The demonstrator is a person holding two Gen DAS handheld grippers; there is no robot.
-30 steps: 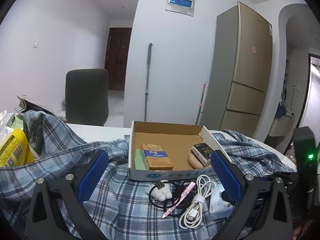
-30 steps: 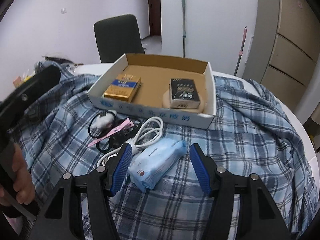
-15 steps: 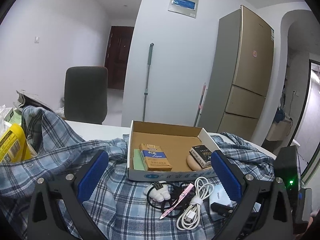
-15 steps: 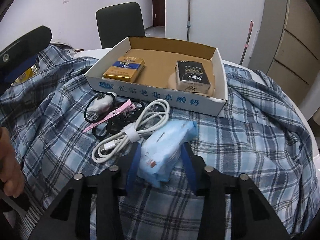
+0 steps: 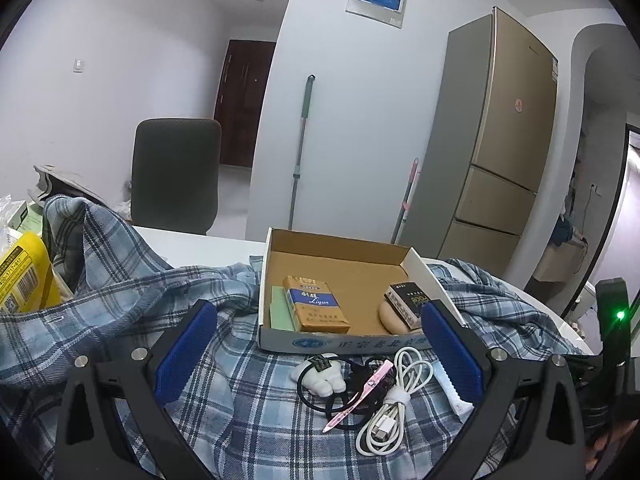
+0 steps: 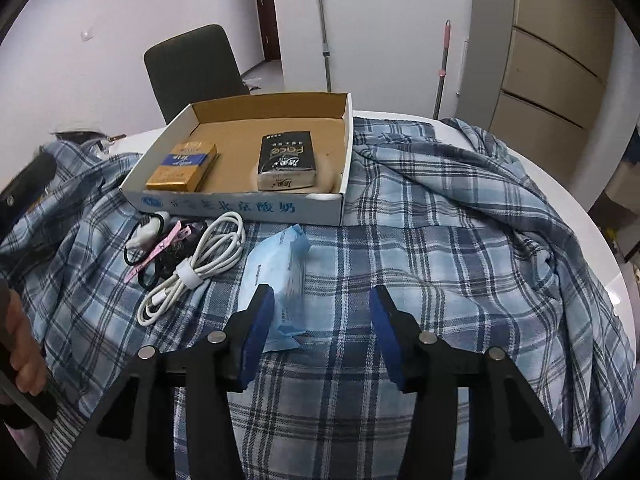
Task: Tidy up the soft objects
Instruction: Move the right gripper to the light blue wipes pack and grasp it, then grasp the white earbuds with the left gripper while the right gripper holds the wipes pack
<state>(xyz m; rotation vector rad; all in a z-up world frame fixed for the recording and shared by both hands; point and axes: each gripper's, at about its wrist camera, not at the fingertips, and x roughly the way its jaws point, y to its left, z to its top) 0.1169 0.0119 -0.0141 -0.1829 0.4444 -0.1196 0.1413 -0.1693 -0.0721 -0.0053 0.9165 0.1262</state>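
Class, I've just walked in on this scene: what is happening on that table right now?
A person holds a gripper in each hand over a plaid shirt spread on the table. The right gripper is open, its left finger beside a blue tissue pack lying on the shirt. The left gripper hovers open above a white cable, hair ties and a pink clip. A cardboard box behind them holds two packs.

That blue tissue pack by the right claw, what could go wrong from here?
The right claw is open, and the blue tissue pack lies mostly beside its left finger, so closing may only nudge it. The soft wrapper could crumple. The white cable lies close by and might snag, and the wrinkled plaid shirt could get pinched.
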